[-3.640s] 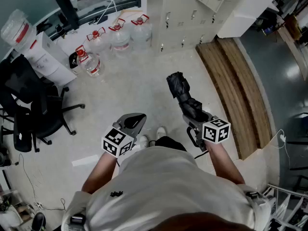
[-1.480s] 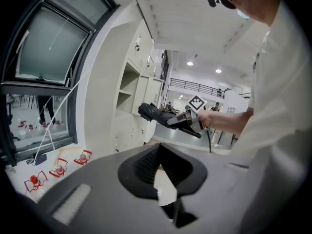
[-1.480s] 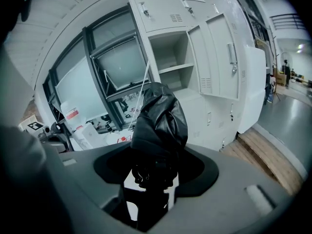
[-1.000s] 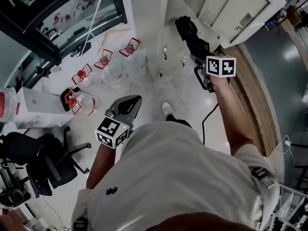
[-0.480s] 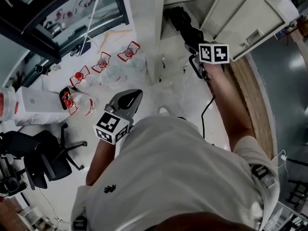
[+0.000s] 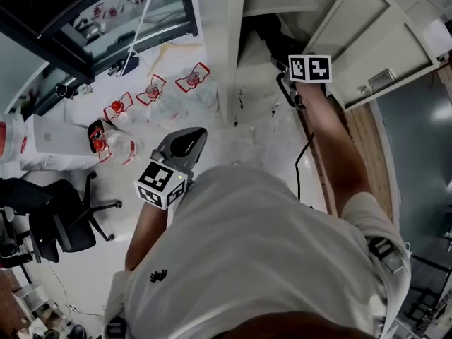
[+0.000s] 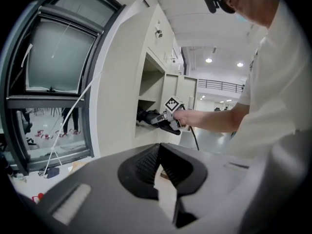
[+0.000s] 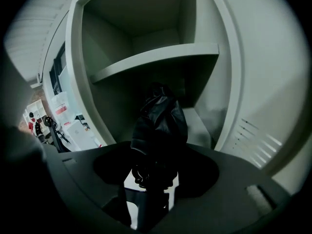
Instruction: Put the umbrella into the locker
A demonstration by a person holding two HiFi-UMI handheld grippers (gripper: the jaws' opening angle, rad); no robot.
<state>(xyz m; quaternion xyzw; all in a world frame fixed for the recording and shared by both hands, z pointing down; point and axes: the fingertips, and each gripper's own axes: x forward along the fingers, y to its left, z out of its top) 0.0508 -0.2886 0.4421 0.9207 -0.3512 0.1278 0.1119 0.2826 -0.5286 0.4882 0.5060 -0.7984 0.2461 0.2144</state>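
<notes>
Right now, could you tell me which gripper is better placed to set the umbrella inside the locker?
The right. The right gripper is shut on the umbrella, whose far end is inside the open locker, under the shelf. The left gripper is shut, empty, and held low beside the person.

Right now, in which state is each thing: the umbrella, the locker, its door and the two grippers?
Umbrella: folded, gripped at its near end, front part inside the locker, not yet released.
Locker: compartment open, its shelf above the umbrella.
Locker door: swung open.
Right gripper: jaws shut on the umbrella.
Left gripper: jaws together, nothing between them.
</notes>
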